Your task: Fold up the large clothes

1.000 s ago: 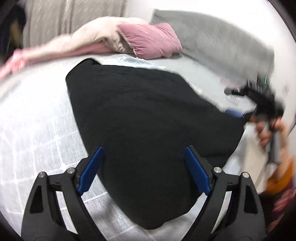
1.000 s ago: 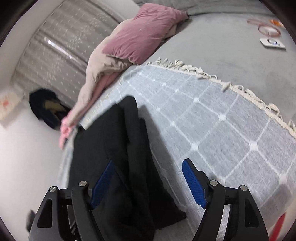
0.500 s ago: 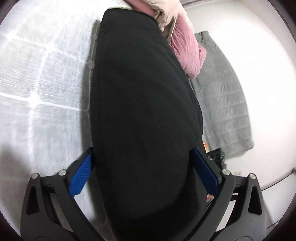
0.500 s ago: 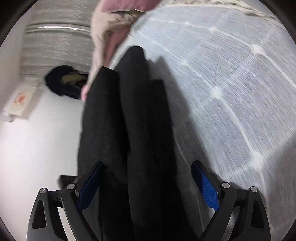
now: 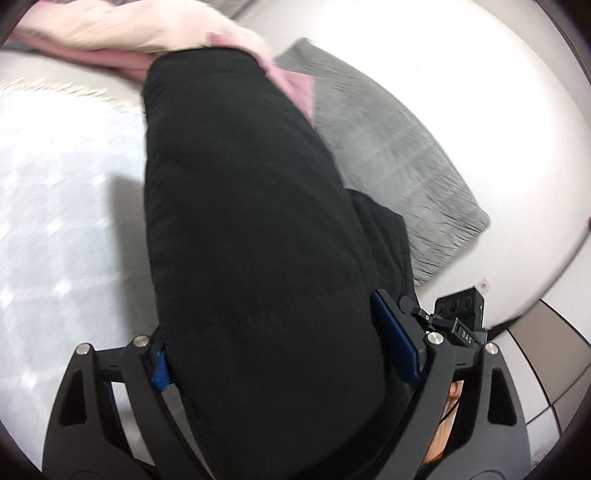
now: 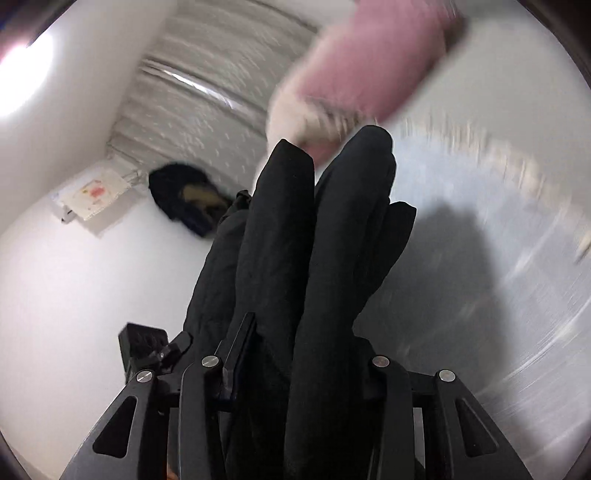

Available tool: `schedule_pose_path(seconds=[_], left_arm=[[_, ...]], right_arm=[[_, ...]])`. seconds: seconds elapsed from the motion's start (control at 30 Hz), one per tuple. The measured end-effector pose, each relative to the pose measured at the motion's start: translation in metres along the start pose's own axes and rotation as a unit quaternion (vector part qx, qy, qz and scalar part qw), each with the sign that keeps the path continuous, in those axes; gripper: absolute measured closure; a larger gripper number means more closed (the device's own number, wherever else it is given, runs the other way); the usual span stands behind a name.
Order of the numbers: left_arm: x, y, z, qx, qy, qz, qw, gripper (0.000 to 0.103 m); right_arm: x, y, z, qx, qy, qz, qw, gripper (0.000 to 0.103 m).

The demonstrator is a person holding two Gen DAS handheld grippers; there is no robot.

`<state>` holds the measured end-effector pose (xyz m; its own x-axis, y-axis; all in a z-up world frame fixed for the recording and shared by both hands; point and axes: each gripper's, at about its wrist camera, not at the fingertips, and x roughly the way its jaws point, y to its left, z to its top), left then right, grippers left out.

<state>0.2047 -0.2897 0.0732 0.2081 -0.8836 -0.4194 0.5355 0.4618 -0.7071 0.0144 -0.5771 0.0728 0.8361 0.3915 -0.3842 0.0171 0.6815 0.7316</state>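
A thick black padded coat (image 5: 251,229) hangs lifted above the white checked bedspread (image 5: 55,206) and casts a shadow on it. My left gripper (image 5: 277,347) is wide and its jaws are closing, with the bulky coat filling the gap and pressed by both blue pads (image 5: 395,339). In the right wrist view the same coat (image 6: 288,240) runs in long folds away from me. My right gripper (image 6: 303,350) has its jaws closing tight on a bunched fold; one finger (image 6: 240,343) shows, the other is hidden by cloth.
A pink pillow (image 5: 295,88) and a cream blanket (image 5: 122,29) lie beyond the coat, beside a grey quilt (image 5: 391,155). The right wrist view shows a curtain (image 6: 207,92), a dark heap (image 6: 184,199) and a paper sheet (image 6: 92,192) on the white floor.
Both grippers went from open around the flat-lying coat to clamped on it. The coat has come up off the bedspread, and both views have swung and tilted.
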Motion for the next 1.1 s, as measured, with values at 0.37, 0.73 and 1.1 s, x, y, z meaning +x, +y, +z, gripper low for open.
schedule_pose_path(seconds=[0.37,0.73,1.1], left_arm=[[0.051,0.0,-0.028,0.045,0.004,0.127,0.9908,0.013],[0.092,-0.049,-0.081,0.234,-0.013,0.247,0.9403,0.014],[0.02,-0.053,-0.097,0.161,0.053,0.251,0.9529,0.013]], right_arm=[[-0.036,-0.093,0.0,0.096,-0.062,-0.228,0.967,0.041],[0.047,0.01,-0.03,-0.124,-0.024,-0.274,0.953,0.043],[0.027,0.014,-0.054,-0.107,-0.014,-0.355,0.929,0.041]])
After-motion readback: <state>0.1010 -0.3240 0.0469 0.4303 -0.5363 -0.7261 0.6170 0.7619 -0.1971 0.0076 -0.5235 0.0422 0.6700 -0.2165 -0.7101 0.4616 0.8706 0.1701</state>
